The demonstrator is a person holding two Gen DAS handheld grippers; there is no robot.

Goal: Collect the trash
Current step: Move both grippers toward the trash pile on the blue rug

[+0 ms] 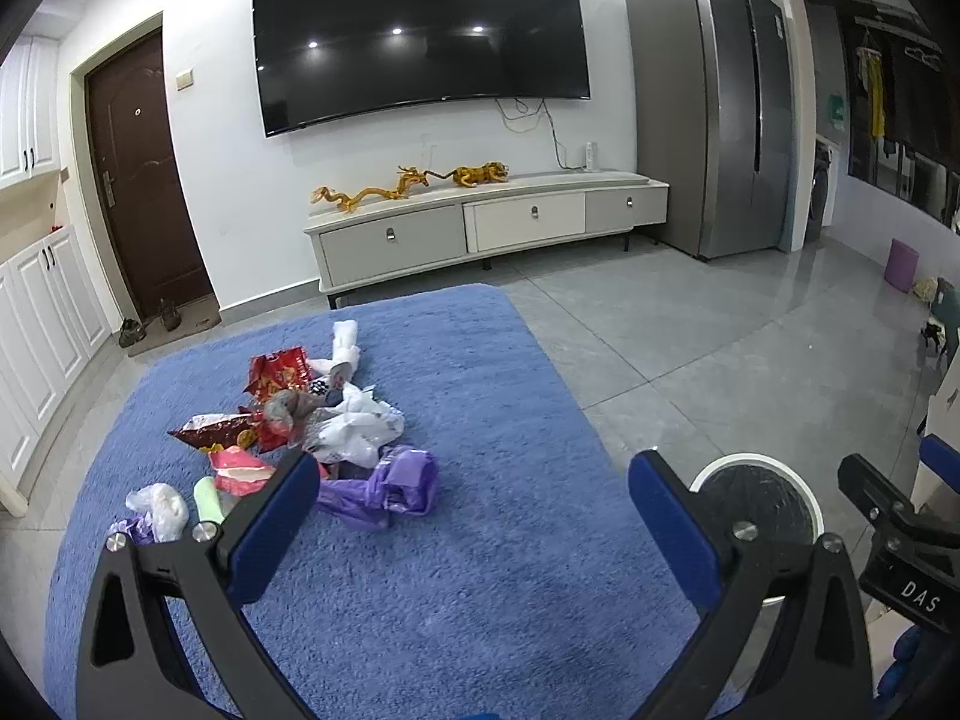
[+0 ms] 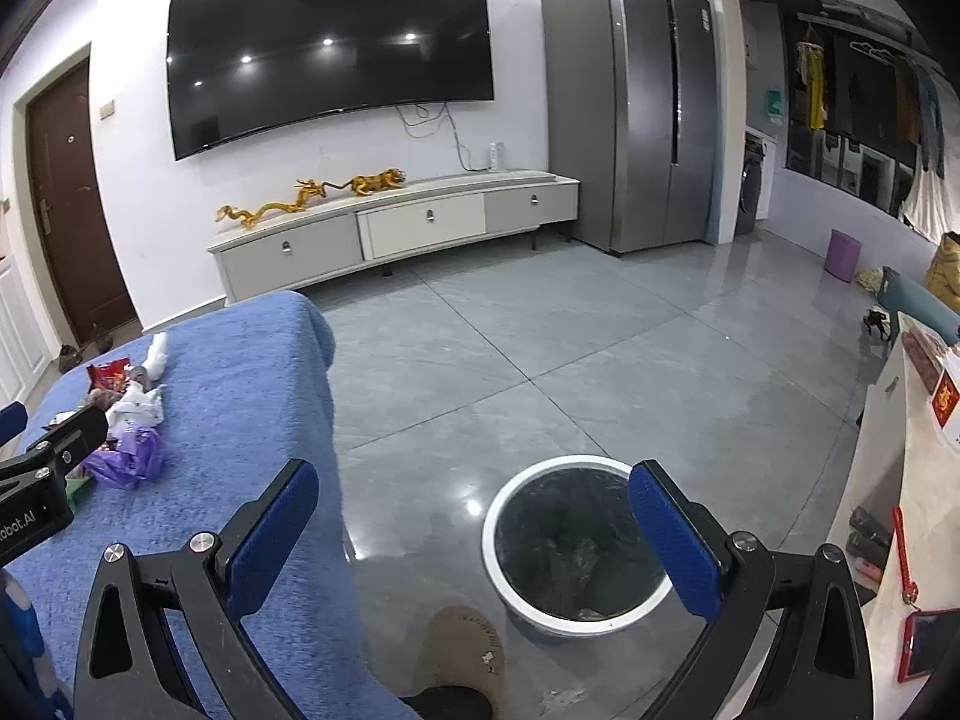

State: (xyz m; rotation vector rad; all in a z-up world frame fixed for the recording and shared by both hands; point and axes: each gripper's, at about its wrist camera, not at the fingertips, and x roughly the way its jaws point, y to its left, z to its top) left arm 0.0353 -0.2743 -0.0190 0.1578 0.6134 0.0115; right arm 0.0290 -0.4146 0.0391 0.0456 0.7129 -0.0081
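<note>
A heap of trash lies on the blue-covered table (image 1: 480, 540): red snack wrappers (image 1: 276, 378), a white plastic bag (image 1: 357, 429), a purple plastic bag (image 1: 396, 483), a pink wrapper (image 1: 240, 468), a pale green tube (image 1: 207, 498) and a crumpled clear bag (image 1: 162, 510). My left gripper (image 1: 474, 516) is open and empty, just short of the heap. My right gripper (image 2: 474, 528) is open and empty above the floor, over the white-rimmed trash bin (image 2: 498, 516) lined with a black bag. The heap also shows in the right wrist view (image 2: 129, 420).
A TV cabinet (image 1: 480, 222) with gold dragon figures stands under a wall TV (image 1: 420, 30). A grey fridge (image 1: 720, 102) stands at the right. A purple stool (image 2: 843, 255) stands far right. A slippered foot (image 2: 462, 654) is by the bin. A counter (image 2: 924, 480) with a phone is at the right.
</note>
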